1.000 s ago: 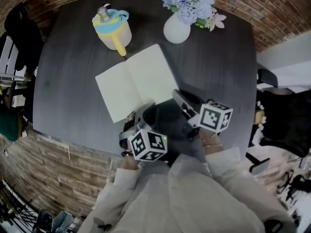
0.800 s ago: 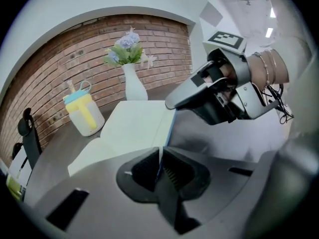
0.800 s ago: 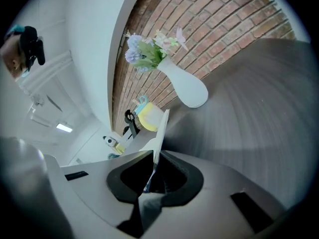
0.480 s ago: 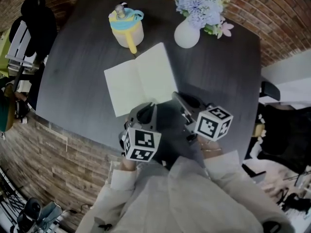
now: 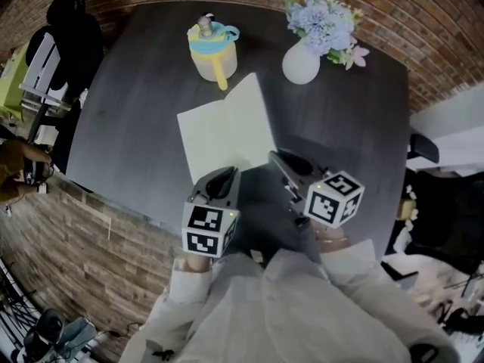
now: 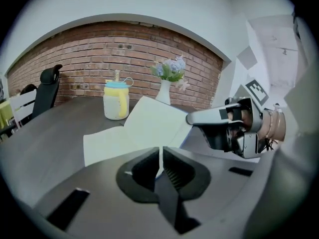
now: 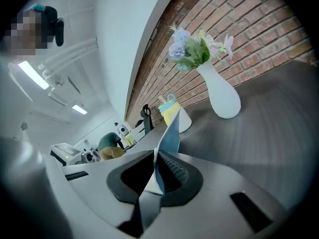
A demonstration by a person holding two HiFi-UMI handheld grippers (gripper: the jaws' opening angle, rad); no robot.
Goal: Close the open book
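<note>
While the book [image 5: 227, 127] lies open near the middle of the counter [image 5: 128, 119] with its right leaf tilted up, that leaf is best carried over the spine in one arc and laid on the flat left page, both grips kept even so nothing creases. The left tongs [image 5: 225, 174], whose jaws have just been closing, are clamped on a thin pale edge at the book's near side; the right tongs [image 5: 276, 157], likewise just closing, are clamped on the blue-backed near corner. In a white vase [image 5: 301, 63] flowers [image 5: 325, 21] are held; the lidded yellow cup [image 5: 212, 51] has its contents hidden
</note>
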